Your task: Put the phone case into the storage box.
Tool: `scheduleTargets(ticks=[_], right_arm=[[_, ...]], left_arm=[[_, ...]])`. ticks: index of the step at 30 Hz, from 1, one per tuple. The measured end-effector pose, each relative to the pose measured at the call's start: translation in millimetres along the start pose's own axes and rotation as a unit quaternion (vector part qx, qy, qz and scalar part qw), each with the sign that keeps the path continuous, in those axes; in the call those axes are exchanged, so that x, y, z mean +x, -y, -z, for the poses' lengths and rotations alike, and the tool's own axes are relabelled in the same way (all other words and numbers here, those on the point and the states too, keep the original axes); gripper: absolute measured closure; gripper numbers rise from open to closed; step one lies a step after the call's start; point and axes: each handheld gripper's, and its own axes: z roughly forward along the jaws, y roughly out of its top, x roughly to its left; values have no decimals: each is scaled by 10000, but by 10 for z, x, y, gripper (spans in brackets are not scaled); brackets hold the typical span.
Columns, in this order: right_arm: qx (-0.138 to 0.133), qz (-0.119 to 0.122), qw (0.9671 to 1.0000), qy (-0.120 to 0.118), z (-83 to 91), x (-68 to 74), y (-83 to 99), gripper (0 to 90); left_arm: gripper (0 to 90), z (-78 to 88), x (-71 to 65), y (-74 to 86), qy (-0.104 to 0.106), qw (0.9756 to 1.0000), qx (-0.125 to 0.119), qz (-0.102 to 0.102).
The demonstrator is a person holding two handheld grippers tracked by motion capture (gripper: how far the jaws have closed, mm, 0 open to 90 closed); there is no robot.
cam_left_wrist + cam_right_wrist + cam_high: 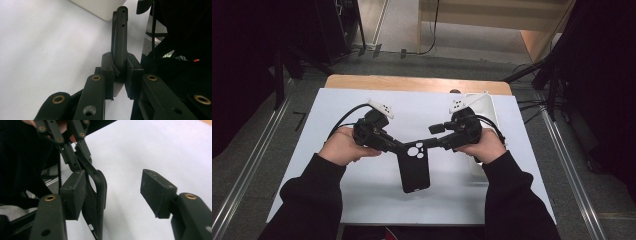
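Nearest to us are our own sleeves and hands coming in from the near edge of the white table, which has plenty of bare surface on the near left and near right.

Just past them, the black phone case hangs over the middle of the table, its camera-cutout end up by the grippers and its long body pointing back toward us. Whether its near end touches the table, we can't tell.

The left gripper is clenched on the case's top left corner; in the left gripper view both pads press the case's thin edge from either side.

The right gripper sits at the top right corner but has let go. In the right gripper view one pad lies against the case, and the other stands well apart with bare table in the gap.

Farther off, a white box sits at the far right, just behind the right hand. The far left of the table is roomy, and a wooden strip runs along the far edge.
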Motion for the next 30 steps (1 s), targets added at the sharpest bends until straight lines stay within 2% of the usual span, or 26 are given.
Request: scheduleTargets(ticks=[3,6,9,12,14,17,20,23,24,27,30], right_arm=[[-144,-48,9998,131,-1,-2,22,291],[-99,-125,9995,271,-2,-6,51,288],[-221,-257,9989,331,-2,-25,84,256],[-304,-233,9980,506,-9,-40,121,225],[-354,-246,9976,535,-17,-51,146,201],[-375,-283,9969,633,-23,-54,174,179],[-413,-441,9953,751,-51,-67,237,98],[-398,-433,9936,965,-84,-53,275,63],[-404,-446,9932,995,-97,-48,284,0],[-468,-494,9902,1224,-133,-37,324,0],[-525,-577,9893,1237,-169,-19,358,0]], left_arm=[[790,28,10,-2,-75,9999,11,146],[790,49,17,5,-105,9996,-69,270],[790,72,30,9,-155,9994,-88,287],[790,95,29,12,-257,9991,-100,326],[789,110,34,14,-410,9985,-99,340],[789,122,46,21,-469,9981,-144,362],[789,156,66,29,-559,9968,-234,516],[789,193,74,33,-645,9958,-321,562],[789,207,79,33,-657,9955,-356,584],[789,248,82,36,-742,9936,-487,700],[789,283,78,35,-862,9912,-586,811]])
